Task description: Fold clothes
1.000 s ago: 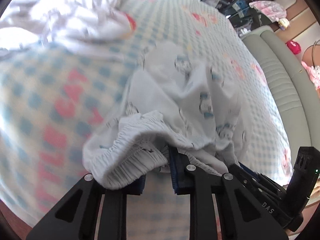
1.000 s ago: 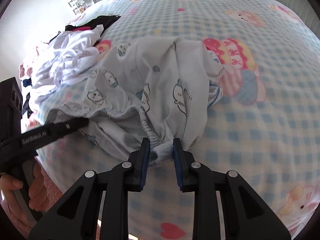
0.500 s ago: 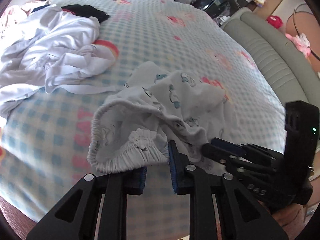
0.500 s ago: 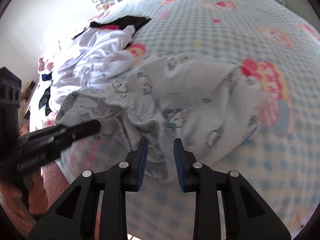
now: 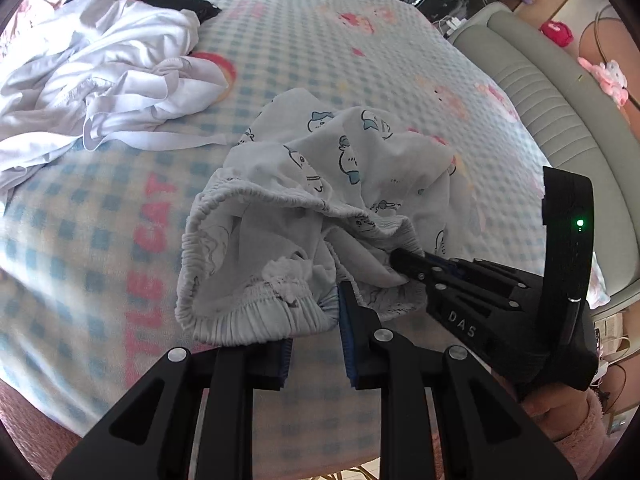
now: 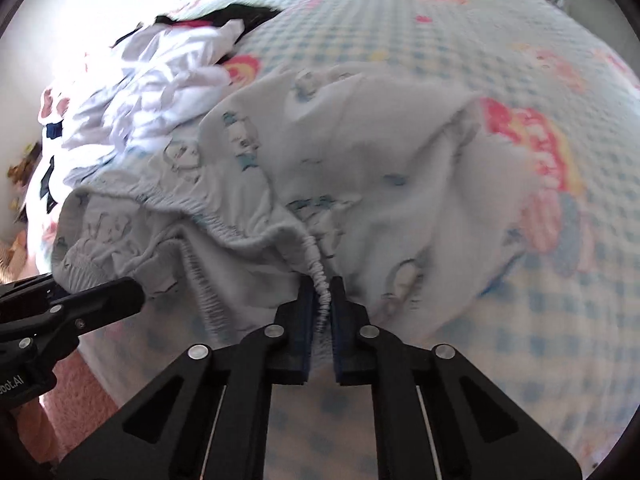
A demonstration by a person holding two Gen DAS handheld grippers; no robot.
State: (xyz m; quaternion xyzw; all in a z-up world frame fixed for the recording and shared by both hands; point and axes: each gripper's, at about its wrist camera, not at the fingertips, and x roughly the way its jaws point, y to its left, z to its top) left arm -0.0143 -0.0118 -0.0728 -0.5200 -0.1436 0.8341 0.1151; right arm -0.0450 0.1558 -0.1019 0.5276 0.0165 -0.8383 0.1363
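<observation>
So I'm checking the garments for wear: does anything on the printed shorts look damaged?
Yes: the printed shorts have a ragged, frayed white patch inside the elastic waistband, just beyond the left gripper.

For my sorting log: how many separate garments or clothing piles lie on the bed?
3: printed shorts held by both grippers at the near edge, a crumpled white garment pile at far left, a black garment behind it. The pile may hide more.
</observation>
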